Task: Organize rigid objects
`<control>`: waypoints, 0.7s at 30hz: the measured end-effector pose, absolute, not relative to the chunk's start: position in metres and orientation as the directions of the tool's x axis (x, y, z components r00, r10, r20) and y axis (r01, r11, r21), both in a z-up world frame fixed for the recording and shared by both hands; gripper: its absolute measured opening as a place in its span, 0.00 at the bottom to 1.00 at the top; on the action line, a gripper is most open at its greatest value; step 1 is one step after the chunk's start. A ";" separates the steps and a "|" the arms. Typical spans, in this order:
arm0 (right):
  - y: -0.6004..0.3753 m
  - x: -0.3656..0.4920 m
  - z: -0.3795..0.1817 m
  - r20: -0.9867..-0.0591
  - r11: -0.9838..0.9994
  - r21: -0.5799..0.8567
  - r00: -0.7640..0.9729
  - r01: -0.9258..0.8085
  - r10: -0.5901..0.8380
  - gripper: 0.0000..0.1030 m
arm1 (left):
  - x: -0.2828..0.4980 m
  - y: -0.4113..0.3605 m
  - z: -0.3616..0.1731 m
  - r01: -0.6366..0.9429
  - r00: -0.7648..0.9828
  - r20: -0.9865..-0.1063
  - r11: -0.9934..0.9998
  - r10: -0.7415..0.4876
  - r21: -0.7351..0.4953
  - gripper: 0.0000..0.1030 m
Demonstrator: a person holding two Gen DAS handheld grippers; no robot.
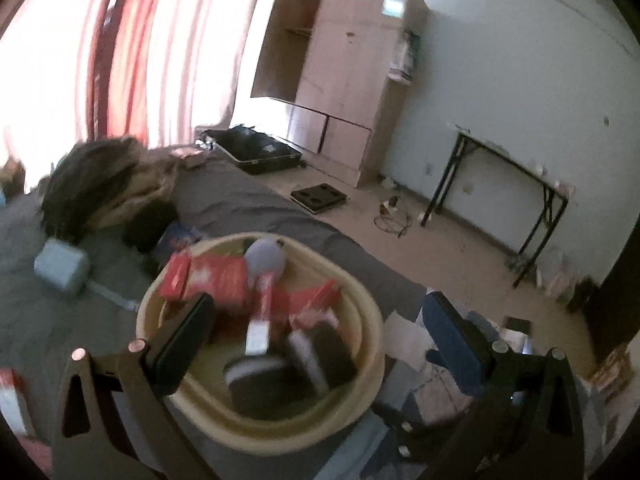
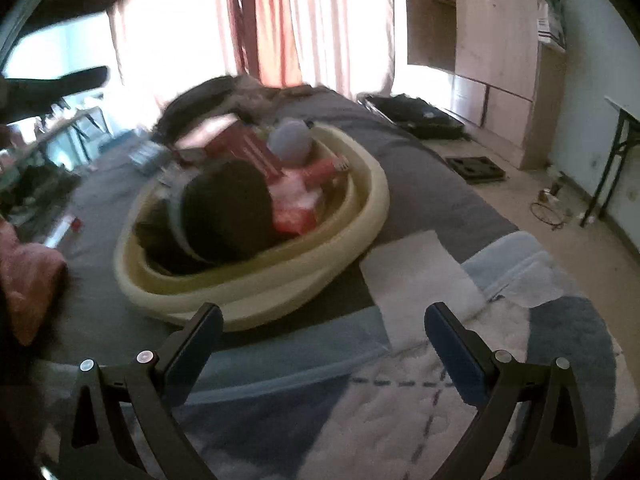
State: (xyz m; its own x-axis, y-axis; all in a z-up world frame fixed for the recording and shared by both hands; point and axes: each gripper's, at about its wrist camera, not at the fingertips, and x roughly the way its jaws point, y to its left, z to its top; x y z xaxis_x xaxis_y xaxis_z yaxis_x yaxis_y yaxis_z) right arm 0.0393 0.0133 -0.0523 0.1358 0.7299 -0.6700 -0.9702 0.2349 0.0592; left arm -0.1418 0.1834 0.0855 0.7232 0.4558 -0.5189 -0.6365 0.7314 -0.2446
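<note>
Apparently both empty: left tool (image 1: 320, 332), right tool (image 2: 323, 330) spread wide near basin (image 2: 372, 204).

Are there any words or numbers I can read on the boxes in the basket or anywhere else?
No text can be read anywhere.
Red cardboard boxes in the cream oval plastic basket: white print, too blurred to read.
White and green sticker on the pale wooden wardrobe: too small to read.
Small red and white box on the grey bedsheet: blurred.

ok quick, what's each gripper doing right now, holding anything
Left gripper: open, empty, above the cream basket.
Right gripper: open, empty, short of the basket.
</note>
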 end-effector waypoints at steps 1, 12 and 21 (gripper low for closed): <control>0.019 0.038 -0.058 -0.691 0.236 0.055 0.134 -0.970 0.711 1.00 | -0.158 0.184 0.080 -0.646 0.730 -0.493 0.714 0.473 -0.272 1.00; 0.019 0.044 -0.059 -0.725 0.122 0.077 0.028 -0.990 0.688 1.00 | -0.163 0.164 -0.040 -0.583 0.614 -0.733 0.795 0.293 -0.171 1.00; 0.040 0.026 -0.069 -0.771 0.097 -0.066 0.112 -0.993 0.627 1.00 | -0.126 0.169 -0.072 -0.602 0.488 -0.816 0.796 0.311 -0.057 1.00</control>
